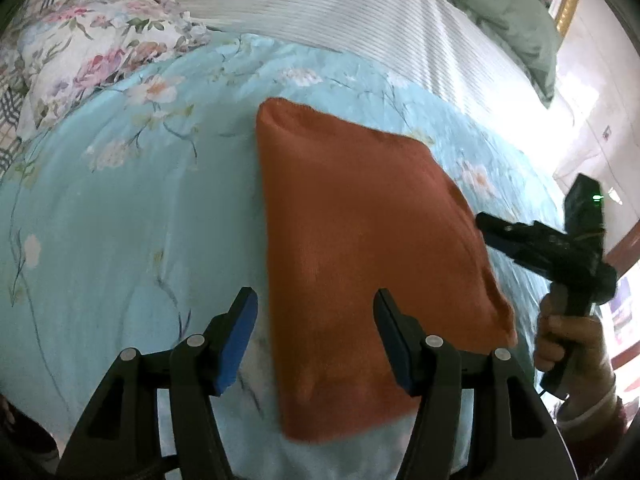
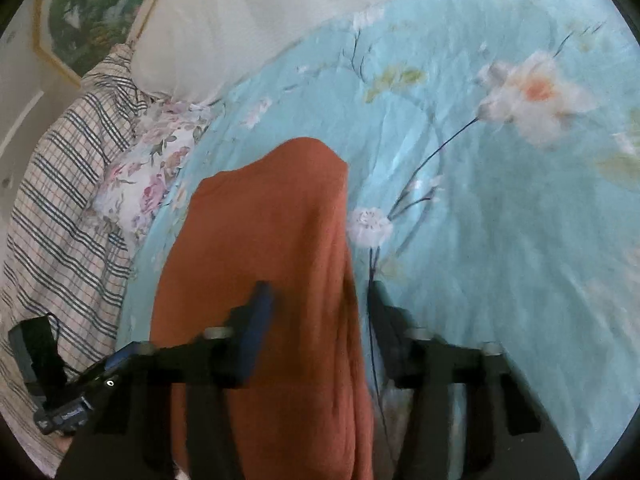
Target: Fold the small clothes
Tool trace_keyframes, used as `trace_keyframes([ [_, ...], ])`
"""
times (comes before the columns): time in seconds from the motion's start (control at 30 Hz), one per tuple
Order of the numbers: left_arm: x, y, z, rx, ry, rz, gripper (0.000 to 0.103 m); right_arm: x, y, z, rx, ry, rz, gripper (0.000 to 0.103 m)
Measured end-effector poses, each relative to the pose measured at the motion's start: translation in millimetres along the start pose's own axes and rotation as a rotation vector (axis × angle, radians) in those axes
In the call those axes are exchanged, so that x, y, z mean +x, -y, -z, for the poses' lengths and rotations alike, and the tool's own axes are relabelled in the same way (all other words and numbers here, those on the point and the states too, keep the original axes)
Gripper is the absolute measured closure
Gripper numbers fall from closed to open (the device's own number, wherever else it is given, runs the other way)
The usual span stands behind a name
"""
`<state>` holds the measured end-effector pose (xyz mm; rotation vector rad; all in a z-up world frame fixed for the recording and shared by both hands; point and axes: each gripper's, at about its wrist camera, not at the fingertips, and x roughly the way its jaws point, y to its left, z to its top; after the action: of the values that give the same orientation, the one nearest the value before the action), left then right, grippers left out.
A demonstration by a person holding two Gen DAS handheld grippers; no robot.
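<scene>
Rust-orange knit cloth (image 1: 360, 240), folded to a flat oblong, lying on the pale blue flowered quilt (image 1: 120, 220), close to its near edge and well short of the striped sheet (image 1: 320, 8) at the far edge; left gripper (image 1: 316, 320) with jaws apart, poised over the cloth's near left part, nothing pinched; right gripper (image 2: 320, 312) likewise with jaws apart in its own blurred view, straddling the cloth's right edge, pads not pressing; seen from the left wrist, off the cloth's right side in a hand (image 1: 568, 344).

Likely slips from here: closing on the top layer alone and peeling the fold open; catching the soft quilt together with the knit and dragging both; lifting one side ahead of the other and skewing the oblong; pulling toward the near edge and tipping the cloth off the bed.
</scene>
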<state>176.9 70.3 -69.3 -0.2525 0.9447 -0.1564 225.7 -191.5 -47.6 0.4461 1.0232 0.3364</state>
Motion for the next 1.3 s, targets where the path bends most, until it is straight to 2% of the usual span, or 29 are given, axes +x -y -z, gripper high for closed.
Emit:
trace_keyframes([
  [0.07, 13, -2, -11, 0.003, -0.011, -0.009, 0.042, 2, 2, -8, 0.013, -0.005, -0.024, 0.09],
  [0.13, 29, -4, -19, 0.011, -0.06, -0.026, 0.042, -5, -1, -10, -0.002, 0.006, -0.015, 0.091],
  [0.27, 49, -9, -24, -0.013, -0.141, -0.02, 0.041, 11, -2, 0, -0.045, -0.068, 0.088, 0.091],
  [0.33, 55, -9, -24, -0.006, -0.16, -0.027, 0.037, 8, -3, -2, -0.01, -0.067, 0.089, 0.09],
  [0.4, 57, -9, -26, -0.017, -0.173, -0.033, 0.037, 3, -12, -5, -0.047, -0.057, 0.116, 0.09],
  [0.53, 53, -11, -26, -0.006, -0.153, -0.021, 0.037, -15, -25, -4, -0.111, -0.015, 0.155, 0.089],
  [0.7, 37, -13, -15, -0.014, -0.089, -0.037, 0.038, -48, -35, 19, -0.123, 0.028, 0.177, 0.088],
  [0.73, 29, -12, -10, -0.017, -0.078, -0.049, 0.037, -55, -39, 27, -0.127, 0.028, 0.178, 0.083],
  [0.77, 22, -10, -6, -0.015, -0.072, -0.062, 0.035, -63, -43, 37, -0.134, 0.03, 0.178, 0.07],
  [0.8, 17, -8, -2, -0.012, -0.068, -0.071, 0.031, -71, -45, 45, -0.143, 0.037, 0.177, 0.061],
  [0.83, 9, -6, 4, -0.004, -0.061, -0.085, 0.028, -79, -51, 56, -0.159, 0.049, 0.18, 0.047],
  [0.87, 1, -3, 9, 0.006, -0.053, -0.099, 0.027, -86, -57, 66, -0.176, 0.06, 0.189, 0.042],
  [0.93, -16, 3, 25, 0.03, -0.043, -0.126, 0.022, -101, -63, 87, -0.194, 0.066, 0.199, 0.042],
  [1.03, -35, 6, 50, 0.04, -0.038, -0.13, 0.021, -114, -69, 115, -0.207, 0.055, 0.21, 0.041],
  [1.17, -51, 9, 78, 0.042, -0.054, -0.136, 0.02, -130, -69, 147, -0.21, 0.058, 0.231, 0.029],
  [1.3, -66, 19, 98, 0.096, -0.04, -0.175, 0.02, -139, -72, 168, -0.218, 0.056, 0.233, 0.024],
])
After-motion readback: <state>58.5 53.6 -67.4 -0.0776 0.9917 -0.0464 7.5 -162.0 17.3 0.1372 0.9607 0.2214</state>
